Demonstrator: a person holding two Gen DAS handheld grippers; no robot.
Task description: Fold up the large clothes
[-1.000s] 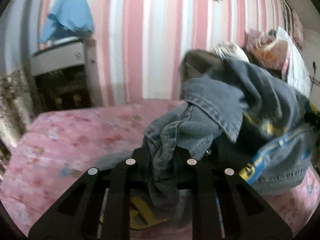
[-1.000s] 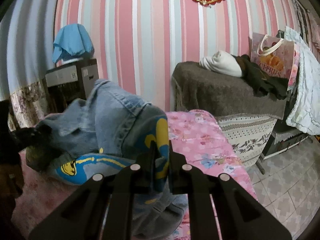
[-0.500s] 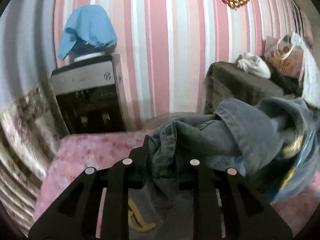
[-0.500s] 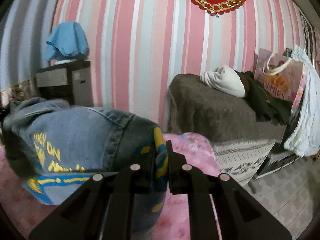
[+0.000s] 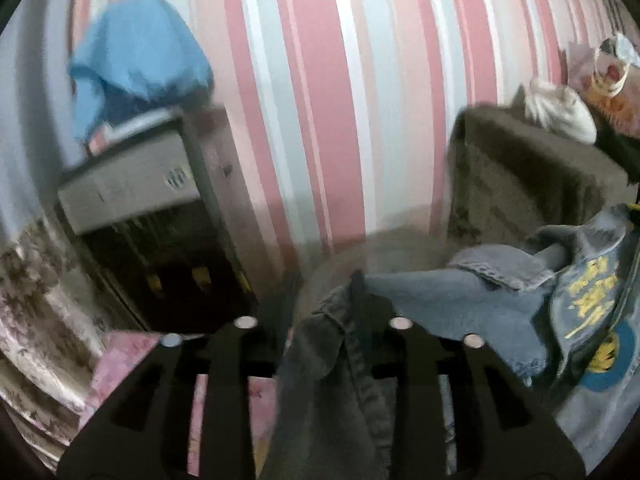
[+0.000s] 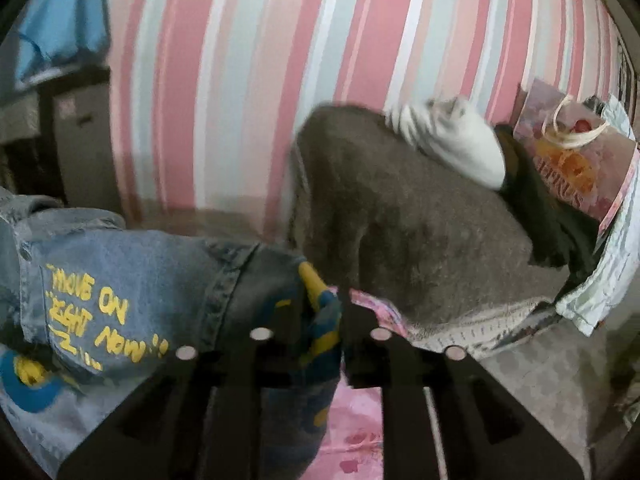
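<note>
A blue denim jacket with yellow lettering and a blue and yellow patch hangs stretched between my two grippers, lifted above the pink flowered bed. My left gripper is shut on a bunched denim edge that droops between its fingers. My right gripper is shut on the other end of the jacket, at a blue and yellow part. The lettering faces the right wrist camera.
A pink, white and blue striped wall is straight ahead. A grey cabinet with a blue cloth on top stands at the left. A brown-covered piece of furniture holding white cloth, dark clothes and a gift bag stands at the right.
Both grippers have lifted the jacket off the bed and drawn apart, so it has gone from a heap to a stretched span. Both views have tilted up toward the wall.
</note>
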